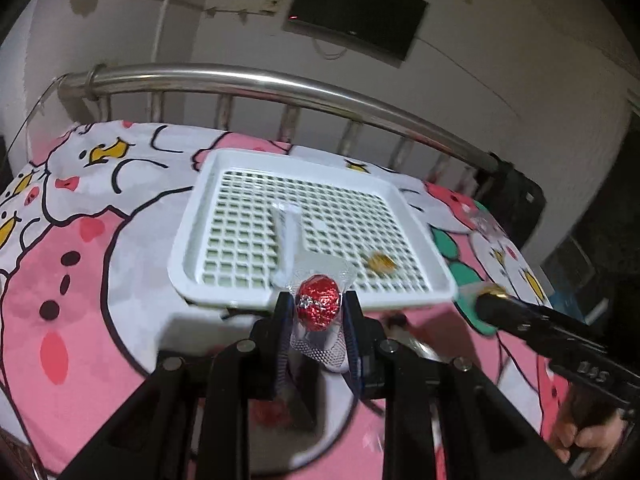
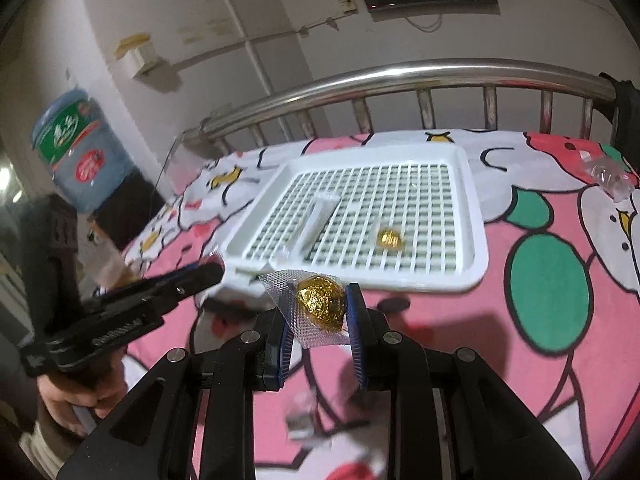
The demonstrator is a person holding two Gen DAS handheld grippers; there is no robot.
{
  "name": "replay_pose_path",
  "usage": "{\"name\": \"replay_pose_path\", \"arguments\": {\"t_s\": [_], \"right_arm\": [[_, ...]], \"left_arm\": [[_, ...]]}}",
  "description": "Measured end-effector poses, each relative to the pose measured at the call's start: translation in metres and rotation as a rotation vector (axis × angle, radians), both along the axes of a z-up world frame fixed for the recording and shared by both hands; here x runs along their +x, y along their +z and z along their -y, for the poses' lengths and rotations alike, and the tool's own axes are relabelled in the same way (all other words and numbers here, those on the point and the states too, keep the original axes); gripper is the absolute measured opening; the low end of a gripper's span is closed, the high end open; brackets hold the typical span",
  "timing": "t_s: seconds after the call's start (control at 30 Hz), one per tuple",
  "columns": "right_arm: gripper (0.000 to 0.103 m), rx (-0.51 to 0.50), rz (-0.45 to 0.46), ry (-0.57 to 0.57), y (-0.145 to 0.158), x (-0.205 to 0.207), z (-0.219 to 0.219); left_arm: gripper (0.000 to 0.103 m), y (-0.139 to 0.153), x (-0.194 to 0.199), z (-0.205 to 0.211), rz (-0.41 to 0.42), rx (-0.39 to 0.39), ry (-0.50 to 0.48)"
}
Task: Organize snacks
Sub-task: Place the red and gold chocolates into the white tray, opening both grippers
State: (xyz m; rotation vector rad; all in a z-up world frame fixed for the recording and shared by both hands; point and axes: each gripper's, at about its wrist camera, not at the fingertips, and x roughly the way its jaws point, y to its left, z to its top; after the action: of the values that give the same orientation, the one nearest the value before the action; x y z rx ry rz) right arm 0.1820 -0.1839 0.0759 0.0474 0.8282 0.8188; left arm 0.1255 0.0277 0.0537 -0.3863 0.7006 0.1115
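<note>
Bedroom setting, with a pink cartoon-print bedsheet [image 1: 80,248] spread under a curved steel bed rail [image 1: 280,84]; dark wall-mounted screen [image 1: 356,12] above, pale wall behind.

Landmark: white slotted tray [image 2: 476,216], lying flat on the sheet.

Red foil-wrapped candy [image 1: 319,306], round and glittery, sealed in a clear crimped wrapper, just off the tray's near edge and raised above the sheet. Clamped between the blue pads of the left gripper [image 1: 318,312], jaws narrow and pressing both sides of the ball. Gripper angled downward toward the tray; holding hand not visible in its own view, though seen from the right camera wrapped round the handle [image 2: 68,396] at the left of the tray.

Gold foil-wrapped candy [image 2: 322,304], crinkled and shiny in the same clear crimped wrapper, likewise just before the tray's near rim. Pinched by the right gripper [image 2: 320,312], jaws narrow, tilted down toward the tray; its hand [image 1: 588,440] visible low at the tray's right.

Second gold candy [image 2: 390,238] resting inside the tray, right of the upright divider [image 2: 316,216].

Clear empty wrapper [image 2: 608,176] on the sheet well to the tray's right. Blue water jug [image 2: 76,152] far left of the tray, beyond the bed.
</note>
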Motion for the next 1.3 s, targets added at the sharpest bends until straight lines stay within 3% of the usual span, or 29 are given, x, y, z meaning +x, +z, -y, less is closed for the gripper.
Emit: {"name": "replay_pose_path", "arguments": {"t_s": [0.37,0.57,1.07,1.13,1.2,1.23,1.27,1.3], "right_arm": [[0.023,-0.079,-0.063,-0.063,-0.018,0.070,-0.039],[0.023,-0.170,-0.078,-0.095,-0.036,0.103,-0.062],[0.023,-0.278,-0.119,-0.146,-0.071,0.134,-0.076],[0.024,-0.284,-0.126,-0.151,-0.075,0.134,-0.075],[0.031,-0.256,-0.139,-0.153,-0.075,0.134,-0.071],[0.044,-0.230,-0.156,-0.154,-0.074,0.135,-0.068],[0.060,-0.191,-0.171,-0.155,-0.070,0.135,-0.063],[0.068,-0.154,-0.173,-0.160,-0.066,0.133,-0.057]], "left_arm": [[0.027,-0.018,0.052,-0.037,-0.049,-0.002,0.094],[0.027,-0.025,0.073,-0.043,-0.075,-0.020,0.087],[0.027,-0.053,0.101,-0.044,-0.175,0.001,0.101],[0.031,-0.060,0.103,-0.046,-0.198,-0.010,0.104],[0.038,-0.062,0.101,-0.049,-0.192,-0.044,0.103],[0.049,-0.060,0.099,-0.049,-0.188,-0.058,0.103],[0.054,-0.056,0.097,-0.049,-0.180,-0.060,0.108],[0.062,-0.051,0.094,-0.049,-0.161,-0.057,0.111]]}}
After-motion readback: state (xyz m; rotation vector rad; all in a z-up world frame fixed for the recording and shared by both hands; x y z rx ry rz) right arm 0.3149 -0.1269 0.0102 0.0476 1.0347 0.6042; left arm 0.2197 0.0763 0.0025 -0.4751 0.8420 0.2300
